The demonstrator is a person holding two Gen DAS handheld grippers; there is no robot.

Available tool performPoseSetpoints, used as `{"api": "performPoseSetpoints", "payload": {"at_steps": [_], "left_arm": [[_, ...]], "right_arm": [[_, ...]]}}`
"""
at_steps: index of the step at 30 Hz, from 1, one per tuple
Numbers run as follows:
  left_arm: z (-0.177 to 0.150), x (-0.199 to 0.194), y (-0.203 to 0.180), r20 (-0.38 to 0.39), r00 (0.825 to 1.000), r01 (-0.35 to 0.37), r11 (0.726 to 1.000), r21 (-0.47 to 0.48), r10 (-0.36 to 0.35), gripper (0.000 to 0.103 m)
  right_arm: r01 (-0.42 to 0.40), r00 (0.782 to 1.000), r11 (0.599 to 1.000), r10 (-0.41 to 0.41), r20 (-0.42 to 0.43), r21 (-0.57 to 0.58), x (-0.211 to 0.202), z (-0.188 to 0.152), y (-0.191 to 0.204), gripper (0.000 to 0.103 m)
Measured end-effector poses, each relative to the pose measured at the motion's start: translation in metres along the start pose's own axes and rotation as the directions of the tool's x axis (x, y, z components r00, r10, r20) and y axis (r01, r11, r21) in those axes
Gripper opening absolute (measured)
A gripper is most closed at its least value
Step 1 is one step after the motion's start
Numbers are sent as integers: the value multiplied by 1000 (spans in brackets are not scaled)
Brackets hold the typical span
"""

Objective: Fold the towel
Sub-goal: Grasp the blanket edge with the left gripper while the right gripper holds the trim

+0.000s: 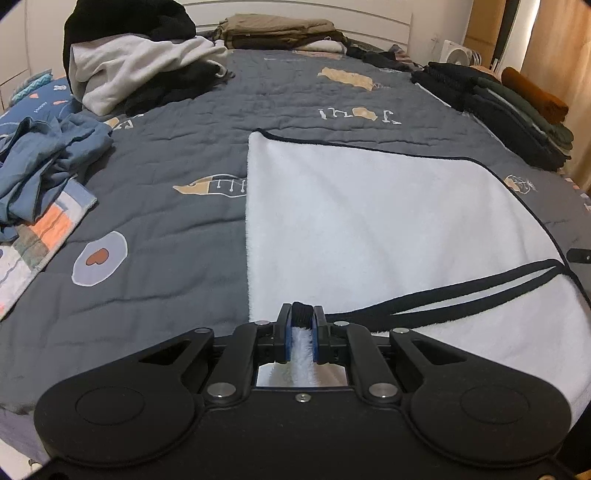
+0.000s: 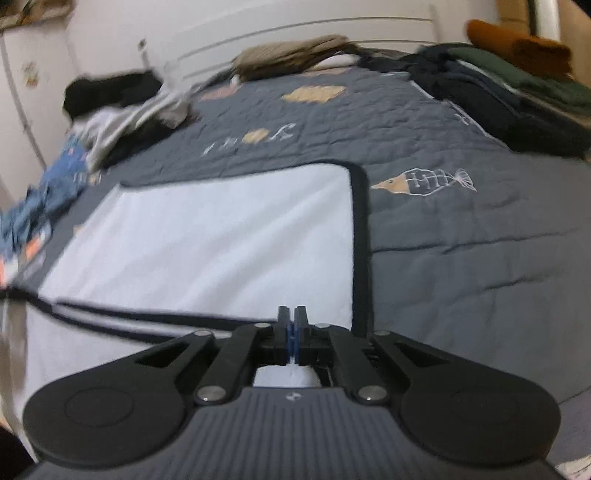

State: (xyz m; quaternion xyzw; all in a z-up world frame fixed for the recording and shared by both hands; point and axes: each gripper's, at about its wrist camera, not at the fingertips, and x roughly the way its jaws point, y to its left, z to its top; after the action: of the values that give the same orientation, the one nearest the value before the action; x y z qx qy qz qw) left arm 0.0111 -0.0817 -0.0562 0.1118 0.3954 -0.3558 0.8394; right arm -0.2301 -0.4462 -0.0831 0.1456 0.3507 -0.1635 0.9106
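Note:
A white towel (image 1: 369, 221) with a black border lies spread on the grey quilt. Its near edge is lifted off the bed. My left gripper (image 1: 302, 317) is shut on the towel's near left corner, with the black hem bunched between its blue pads. In the right wrist view the same towel (image 2: 221, 240) lies ahead and to the left. My right gripper (image 2: 292, 321) is shut on the towel's near right corner, and white cloth shows behind its pressed-together fingers. Two black hem lines (image 1: 461, 291) run between the grippers along the raised edge.
The grey quilt (image 1: 166, 229) covers the bed. Loose blue clothes (image 1: 44, 162) and a white and black heap (image 1: 140, 66) lie at the left. Folded dark stacks (image 1: 498, 110) sit along the right edge, tan folded clothes (image 1: 277, 33) at the headboard.

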Motion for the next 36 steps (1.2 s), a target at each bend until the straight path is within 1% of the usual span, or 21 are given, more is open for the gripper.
{"api": "performPoseSetpoints", "payload": {"at_steps": [2, 4, 6, 7, 9, 12, 18, 22, 23, 24, 25, 26, 29, 31, 34, 36], "left_arm": [[0, 0, 2, -5, 1000, 2, 1000, -12, -2, 11], [-1, 0, 2, -8, 1000, -3, 1000, -9, 2, 11], [0, 1, 1, -13, 1000, -9, 1000, -5, 9, 12], [0, 2, 0, -15, 1000, -11, 1000, -4, 11, 12], [0, 2, -1, -18, 1000, -17, 1000, -3, 17, 12], [0, 3, -3, -18, 1000, -21, 1000, 2, 21, 12], [0, 3, -3, -19, 1000, -21, 1000, 2, 21, 12], [0, 3, -3, -19, 1000, -22, 1000, 3, 22, 12], [0, 2, -3, -20, 1000, -22, 1000, 2, 22, 12], [0, 2, -3, -20, 1000, -22, 1000, 2, 22, 12], [0, 2, -3, -19, 1000, -22, 1000, 2, 22, 12], [0, 2, -4, -19, 1000, -22, 1000, 2, 22, 12], [0, 1, -4, -20, 1000, -22, 1000, 1, 22, 12], [0, 2, -3, -23, 999, -24, 1000, 2, 24, 12], [-1, 4, -5, -32, 999, -32, 999, 14, 32, 12], [-2, 4, -7, -36, 999, -37, 999, 26, 38, 19]], "right_arm": [[10, 1000, 997, -12, -21, -80, -2, -1, 5, 8], [18, 1000, 993, -20, -20, -114, -4, -4, 5, 16], [10, 1000, 991, -14, -28, -137, -1, -6, 3, 34], [8, 999, 988, -13, -32, -152, 1, -7, 3, 37], [9, 999, 982, -17, -39, -190, 5, -8, 5, 40], [19, 997, 969, -36, -62, -247, 14, -11, 8, 41], [4, 996, 961, -28, -85, -276, 21, -14, 9, 44], [-16, 995, 962, -10, -97, -272, 21, -18, 11, 43], [-27, 995, 964, 0, -102, -265, 19, -19, 11, 35], [-34, 994, 965, 7, -106, -260, 18, -20, 11, 24], [-38, 994, 966, 10, -108, -254, 16, -20, 11, 16], [-40, 994, 969, 14, -105, -243, 14, -19, 11, 12], [-44, 997, 981, 32, -64, -191, 4, -16, 9, 11], [-66, 997, 986, 62, -37, -150, -2, -13, 6, 11], [-88, 996, 990, 86, -25, -112, -4, -11, 2, 11], [-69, 997, 989, 64, -40, -128, 2, -12, 3, 12]]}}
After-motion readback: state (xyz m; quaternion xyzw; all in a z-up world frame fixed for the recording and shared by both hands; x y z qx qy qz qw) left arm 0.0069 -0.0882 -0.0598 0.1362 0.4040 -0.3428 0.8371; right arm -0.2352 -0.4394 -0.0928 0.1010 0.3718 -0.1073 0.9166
